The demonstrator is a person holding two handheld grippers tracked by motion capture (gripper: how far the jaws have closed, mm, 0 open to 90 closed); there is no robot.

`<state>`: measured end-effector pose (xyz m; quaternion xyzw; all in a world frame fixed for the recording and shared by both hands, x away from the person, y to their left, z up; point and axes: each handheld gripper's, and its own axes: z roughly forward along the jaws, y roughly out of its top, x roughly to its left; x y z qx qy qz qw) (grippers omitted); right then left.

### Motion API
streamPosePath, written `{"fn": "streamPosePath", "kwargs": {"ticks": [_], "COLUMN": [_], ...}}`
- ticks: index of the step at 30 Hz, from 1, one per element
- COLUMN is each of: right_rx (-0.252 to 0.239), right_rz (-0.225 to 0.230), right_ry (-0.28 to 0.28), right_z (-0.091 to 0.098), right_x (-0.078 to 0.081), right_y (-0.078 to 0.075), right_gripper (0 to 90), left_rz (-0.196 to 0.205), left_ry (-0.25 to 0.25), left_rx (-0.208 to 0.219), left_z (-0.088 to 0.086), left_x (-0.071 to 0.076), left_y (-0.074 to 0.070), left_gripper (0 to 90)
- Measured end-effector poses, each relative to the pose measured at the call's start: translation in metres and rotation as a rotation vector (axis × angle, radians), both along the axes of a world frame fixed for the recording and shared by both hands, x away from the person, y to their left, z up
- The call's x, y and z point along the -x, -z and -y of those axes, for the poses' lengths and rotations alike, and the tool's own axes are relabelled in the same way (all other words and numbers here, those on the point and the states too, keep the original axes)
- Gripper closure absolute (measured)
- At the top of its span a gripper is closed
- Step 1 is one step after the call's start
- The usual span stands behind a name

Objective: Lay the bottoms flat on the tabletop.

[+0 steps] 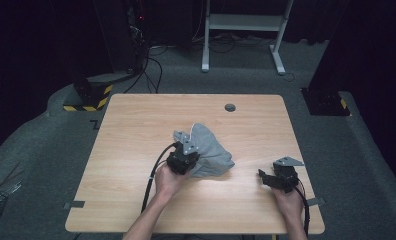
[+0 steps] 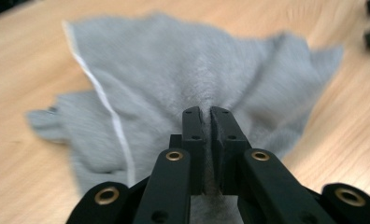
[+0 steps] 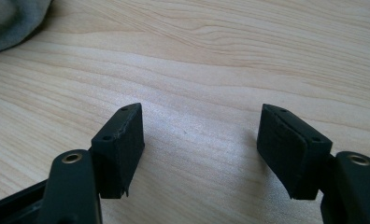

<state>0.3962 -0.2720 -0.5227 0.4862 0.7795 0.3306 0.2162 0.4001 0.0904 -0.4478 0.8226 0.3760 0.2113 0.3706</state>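
At frame centre, the left gripper [image 2: 206, 112] pinches a fold of the grey cloth [image 1: 208, 147] to lift it; the right gripper [image 3: 199, 144] waits open at lower right over the table [image 1: 136, 125].

Wooden table [image 1: 136, 200] — crumpled grey cloth [image 1: 213, 150] lying mid-table.

A grey cloth [image 1: 211, 150] with a thin white hem [image 2: 109, 109] lies crumpled near the middle of the wooden table [image 1: 136, 130], a little toward its near edge. One fold is bunched and pulled up into a ridge, while the rest drapes loosely onto the tabletop in uneven wrinkles.
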Motion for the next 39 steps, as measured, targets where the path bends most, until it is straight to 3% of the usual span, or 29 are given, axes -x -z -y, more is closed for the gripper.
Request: {"fn": "streamPosePath", "kwargs": {"ticks": [3, 6, 9, 12, 15, 19, 22, 26, 28, 31, 36, 37, 39], "right_rx": [0.0, 0.0, 0.001, 0.001, -0.004, -0.068, -0.115, -0.139, -0.158, -0.158, -0.201, -0.197, -0.202], "right_rz": [0.0, 0.0, 0.001, 0.001, 0.011, 0.012, 0.012, -0.026, -0.025, -0.071, -0.09, -0.091, -0.114], "right_ry": [0.0, 0.0, -0.002, -0.01, -0.024, -0.133, -0.218, -0.328, -0.361, -0.395, -0.419, -0.418, -0.44], "right_z": [0.0, 0.0, 0.0, -0.001, -0.006, -0.027, -0.05, -0.083, -0.099, -0.122, -0.143, -0.145, -0.15], "right_x": [0.0, 0.0, 0.0, 0.0, 0.004, 0.013, 0.015, 0.008, 0.006, 0.0, -0.008, -0.009, -0.011], "right_y": [0.0, 0.0, 0.0, 0.0, -0.001, -0.005, -0.01, -0.009, -0.007, 0.0, -0.003, -0.003, -0.001], "right_gripper": [31.9, 31.9, 32.1, 34.8, 46.5, 55.2, 56.3, 54.9, 54.5, 51.4, 50.8, 52.4, 66.8], "left_rz": [0.032, 0.044, 0.017, -0.016, -0.028, -0.032, -0.048, -0.053, -0.049, -0.054, -0.059, -0.053, -0.048], "left_ry": [-0.042, -0.09, -0.136, -0.161, -0.161, -0.159, -0.165, -0.146, -0.142, -0.143, -0.133, -0.13, -0.125], "left_rx": [0.038, 0.066, 0.085, 0.074, 0.046, 0.023, 0.026, 0.009, 0.012, 0.029, 0.028, 0.029, 0.035], "left_z": [-0.017, -0.035, -0.051, -0.059, -0.06, -0.06, -0.061, -0.057, -0.057, -0.058, -0.057, -0.056, -0.056], "left_x": [-0.001, -0.002, -0.004, -0.008, -0.011, -0.013, -0.016, -0.016, -0.015, -0.015, -0.014, -0.013, -0.012], "left_y": [-0.016, -0.02, -0.011, 0.0, 0.009, 0.014, 0.018, 0.021, 0.022, 0.024, 0.024, 0.024, 0.023], "left_gripper": [84.9, 85.0, 85.0, 85.0, 85.0, 84.9, 84.9, 85.0, 84.9, 84.9, 84.9, 84.9, 84.9]}}
